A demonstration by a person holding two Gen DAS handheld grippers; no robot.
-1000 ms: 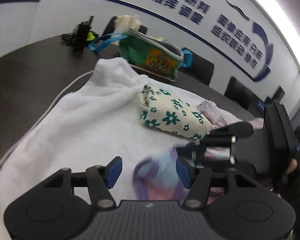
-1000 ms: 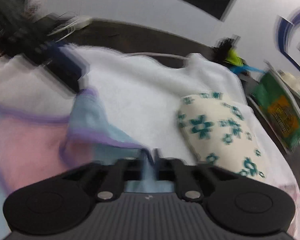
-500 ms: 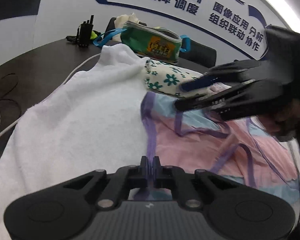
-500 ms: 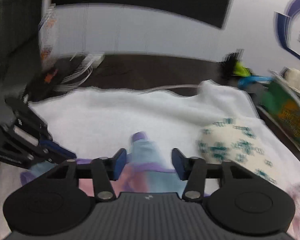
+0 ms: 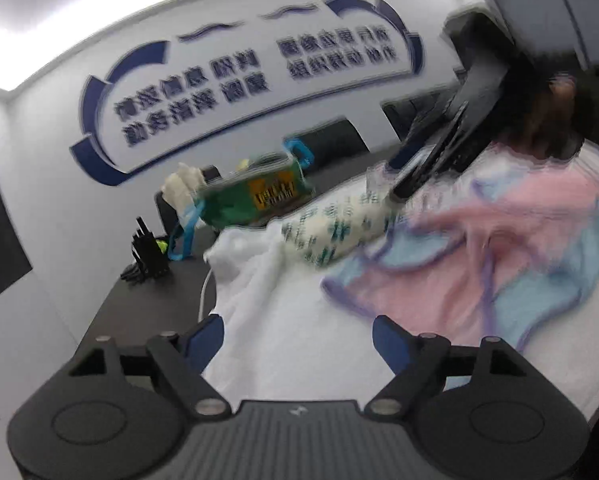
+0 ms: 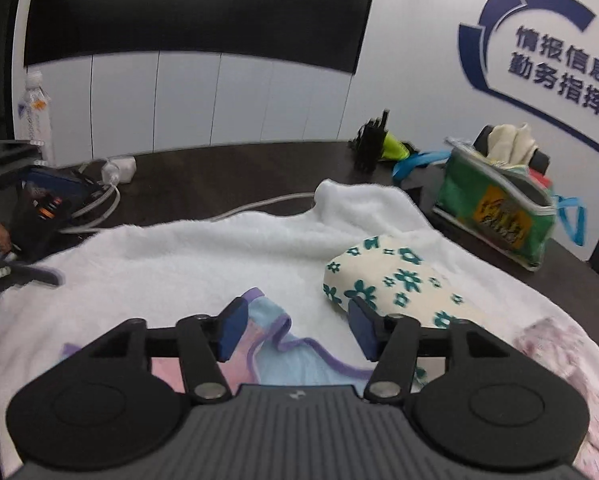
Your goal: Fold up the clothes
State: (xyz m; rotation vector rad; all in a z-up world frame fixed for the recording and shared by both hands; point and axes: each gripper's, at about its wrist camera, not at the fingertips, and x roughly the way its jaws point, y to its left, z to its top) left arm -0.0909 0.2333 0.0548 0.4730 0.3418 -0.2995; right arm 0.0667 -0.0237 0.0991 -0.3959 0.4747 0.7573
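Observation:
A pink and light-blue garment with purple trim lies spread on a white towel, blurred in the left wrist view. My left gripper is open above the towel, to the garment's left, holding nothing. In the right wrist view my right gripper is open just above the garment's trimmed edge, with nothing between its fingers. A folded cream cloth with teal flowers lies on the towel beside the right finger. The right gripper and the hand holding it show at the upper right of the left wrist view.
A green zip bag with blue straps stands on the dark table beyond the towel. Black radios stand at the back. Cables and a power strip lie at the left. A pale pink cloth lies at the right.
My left gripper has opened, let go of the garment's edge and swung left. The right gripper let go earlier and stays open. The garment now lies spread on the towel.

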